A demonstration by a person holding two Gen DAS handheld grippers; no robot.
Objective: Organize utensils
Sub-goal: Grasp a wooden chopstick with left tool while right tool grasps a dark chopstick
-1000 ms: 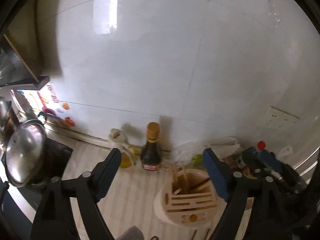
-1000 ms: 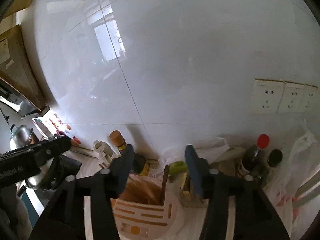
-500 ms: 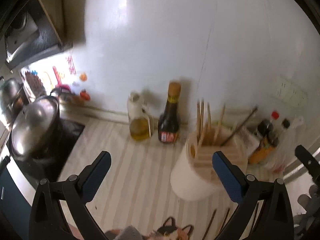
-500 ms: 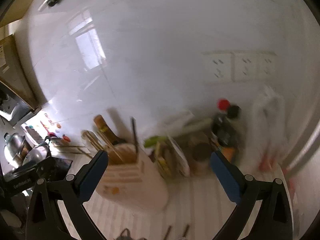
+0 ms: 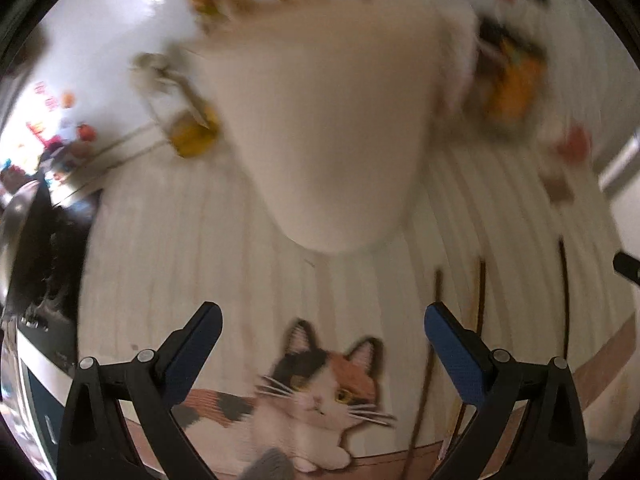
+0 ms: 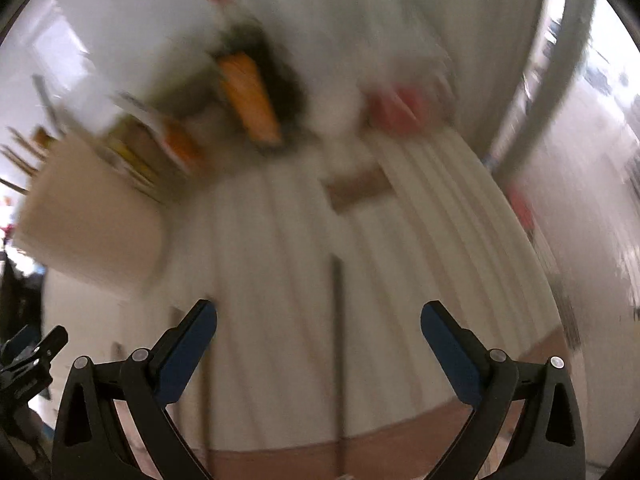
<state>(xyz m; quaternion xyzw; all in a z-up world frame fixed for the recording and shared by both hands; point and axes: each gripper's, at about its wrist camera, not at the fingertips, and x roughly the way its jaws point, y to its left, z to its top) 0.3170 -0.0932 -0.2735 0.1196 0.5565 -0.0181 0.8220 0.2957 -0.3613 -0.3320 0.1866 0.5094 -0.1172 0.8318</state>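
In the left wrist view, the left gripper [image 5: 320, 344] is held with fingers spread wide and grasping nothing, angled down at the cat-print mat [image 5: 320, 392] in front of the utensil holder [image 5: 328, 120], presumably so that the loose chopsticks [image 5: 478, 304] lying to the holder's right can be reached. In the right wrist view, the right gripper [image 6: 318, 340] is seen with fingers wide, just beginning to close and empty, a single chopstick [image 6: 338, 340] lying between them on the mat, well to the right of the holder [image 6: 92, 216], probably lined up for pickup.

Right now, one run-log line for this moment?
left gripper: open, empty | right gripper: closing, empty | chopsticks: loose on mat | holder: upright
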